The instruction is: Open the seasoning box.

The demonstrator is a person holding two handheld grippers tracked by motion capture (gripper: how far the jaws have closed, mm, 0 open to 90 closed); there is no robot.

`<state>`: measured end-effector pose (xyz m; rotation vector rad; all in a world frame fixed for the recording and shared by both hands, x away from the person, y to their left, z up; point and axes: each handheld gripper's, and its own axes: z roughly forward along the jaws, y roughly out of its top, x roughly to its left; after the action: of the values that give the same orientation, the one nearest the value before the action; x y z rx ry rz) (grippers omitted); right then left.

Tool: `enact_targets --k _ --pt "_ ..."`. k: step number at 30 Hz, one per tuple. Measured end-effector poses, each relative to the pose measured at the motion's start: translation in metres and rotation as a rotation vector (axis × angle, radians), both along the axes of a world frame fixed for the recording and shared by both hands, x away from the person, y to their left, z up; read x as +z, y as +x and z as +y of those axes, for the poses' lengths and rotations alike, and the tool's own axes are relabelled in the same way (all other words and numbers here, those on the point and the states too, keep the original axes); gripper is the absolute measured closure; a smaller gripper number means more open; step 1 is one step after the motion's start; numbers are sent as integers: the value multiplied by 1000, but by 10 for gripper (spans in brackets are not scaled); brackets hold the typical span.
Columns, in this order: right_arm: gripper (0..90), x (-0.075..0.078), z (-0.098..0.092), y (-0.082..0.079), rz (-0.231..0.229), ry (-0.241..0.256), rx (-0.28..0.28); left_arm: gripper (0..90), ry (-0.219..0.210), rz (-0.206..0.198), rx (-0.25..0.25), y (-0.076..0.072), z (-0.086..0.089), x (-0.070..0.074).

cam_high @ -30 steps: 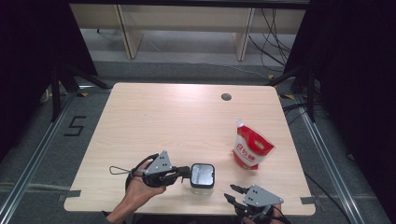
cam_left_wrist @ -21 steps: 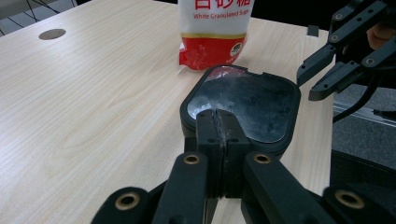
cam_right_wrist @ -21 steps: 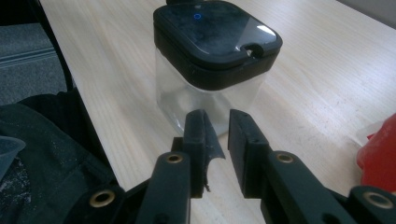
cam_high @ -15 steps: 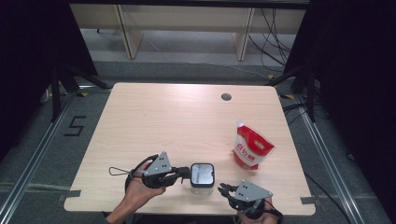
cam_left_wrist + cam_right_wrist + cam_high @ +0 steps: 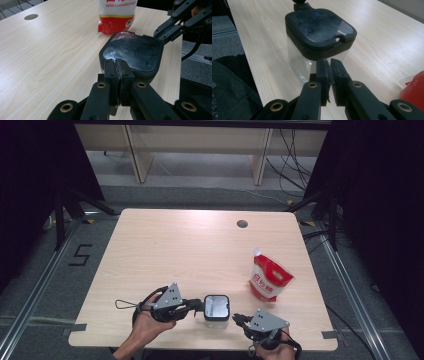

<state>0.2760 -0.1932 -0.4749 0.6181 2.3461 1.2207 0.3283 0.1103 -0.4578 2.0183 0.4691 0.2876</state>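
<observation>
Your left gripper [image 5: 196, 306] is pinching the black lid rim of the clear container [image 5: 216, 308] near the table's [image 5: 180, 245] near edge; your right gripper [image 5: 237, 319], jaws closed empty, is sitting just right of it.

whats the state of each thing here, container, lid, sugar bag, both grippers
container: clear, upright near the table's front edge, contents cannot be told
lid: black, seated on the container
sugar bag: standing upright, apart from the container
left gripper: jaws shut, tips at the lid's edge
right gripper: jaws nearly shut, nothing between them, close in front of the container
</observation>
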Motion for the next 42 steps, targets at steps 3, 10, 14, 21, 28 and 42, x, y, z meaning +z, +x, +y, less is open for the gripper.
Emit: enact_targets --k 3,10,14,21,28,42 --pt "857 0 -1 0 2 0 -10 867 -19 4 1 0 0 2" --pt "856 0 0 2 -2 -8 -2 868 -8 -11 -23 -1 -3 3" --pt "858 0 0 2 -3 -3 -2 871 -7 -10 -22 0 -1 3" --pt "871 0 1 2 -7 -11 3 868 -33 5 -24 -1 0 1" --pt "884 1 2 4 -6 -2 7 870 -40 -8 -21 -2 1 -1" --pt "898 3 7 8 -15 10 25 884 -59 -17 -16 -3 2 -4"
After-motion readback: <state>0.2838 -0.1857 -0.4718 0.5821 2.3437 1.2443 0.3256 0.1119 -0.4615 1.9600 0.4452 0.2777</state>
